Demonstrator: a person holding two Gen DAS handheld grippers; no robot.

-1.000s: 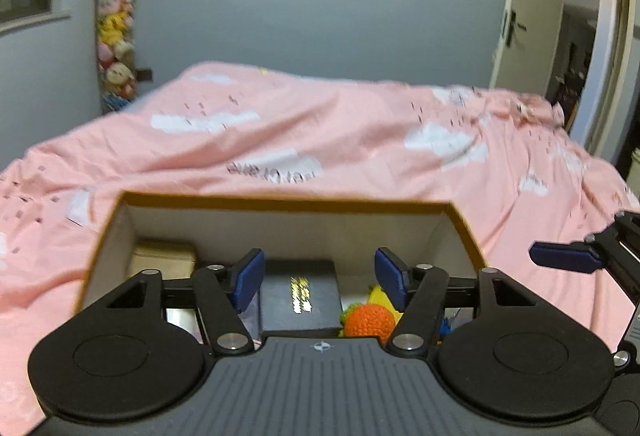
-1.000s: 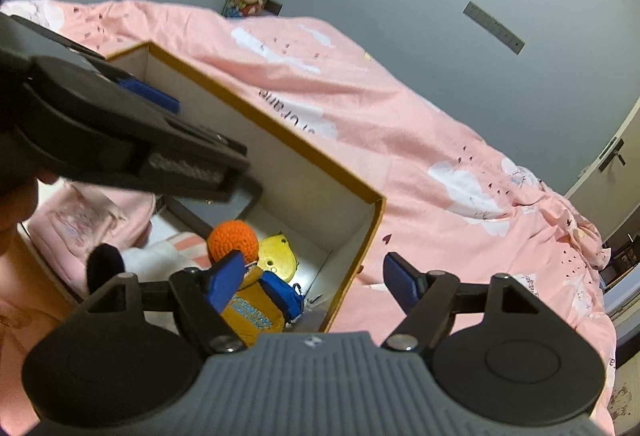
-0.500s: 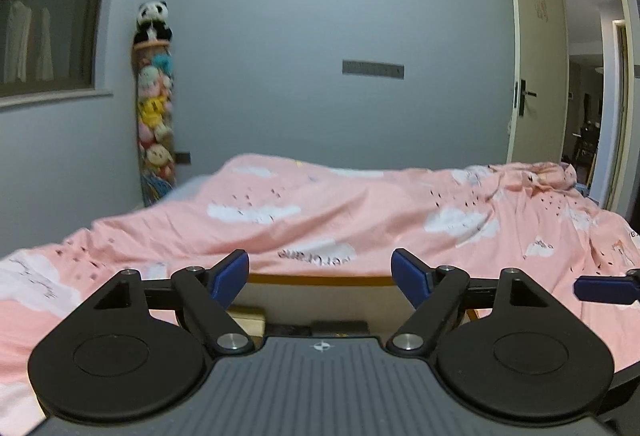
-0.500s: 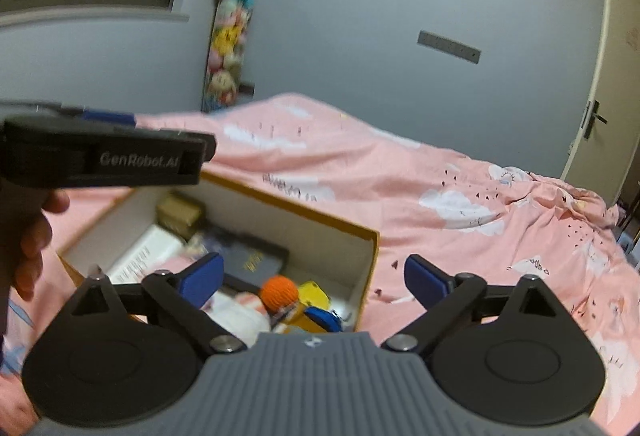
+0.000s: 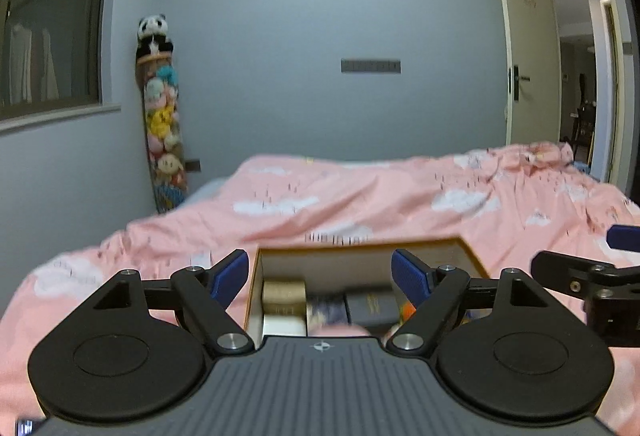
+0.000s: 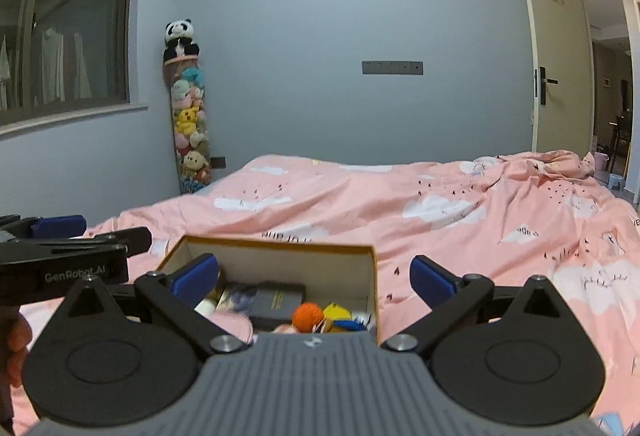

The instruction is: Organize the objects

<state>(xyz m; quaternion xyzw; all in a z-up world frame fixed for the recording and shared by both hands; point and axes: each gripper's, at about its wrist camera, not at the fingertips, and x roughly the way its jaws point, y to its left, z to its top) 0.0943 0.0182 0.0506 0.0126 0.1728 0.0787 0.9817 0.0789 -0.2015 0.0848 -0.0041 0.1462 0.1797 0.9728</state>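
While both tools hang back from the bed, the box (image 6: 280,256) sits low in the middle of the right wrist view, resting on the pink quilt (image 6: 440,203) with its top open and its yellow-edged rim toward the camera. Inside it lie a dark book (image 6: 278,302), an orange knitted ball (image 6: 307,317) just beside it, a yellow toy (image 6: 337,312) at the box's right end, and something pale at the left end that is too blurred to name. In the left wrist view the same box shows at lower centre, with a tan block (image 5: 284,294) in its left corner.

The right gripper (image 6: 314,274) has its jaws spread as wide as they go, having just been opening, and nothing lies between its blue pads (image 6: 194,274). The left gripper (image 5: 320,270) is likewise released, its jaws also just opened, with nothing between them. It shows again at the left edge of the right wrist view, a hand (image 6: 14,348) beneath it.

Since the things are gathered in one box and both tools are empty and clear of it, the sorting looks finished or close to it; the wide jaws suit either a stop or a reach for another item. A tall stack of soft toys (image 6: 188,115) stands in the far corner, upper left of centre, well apart from the box.
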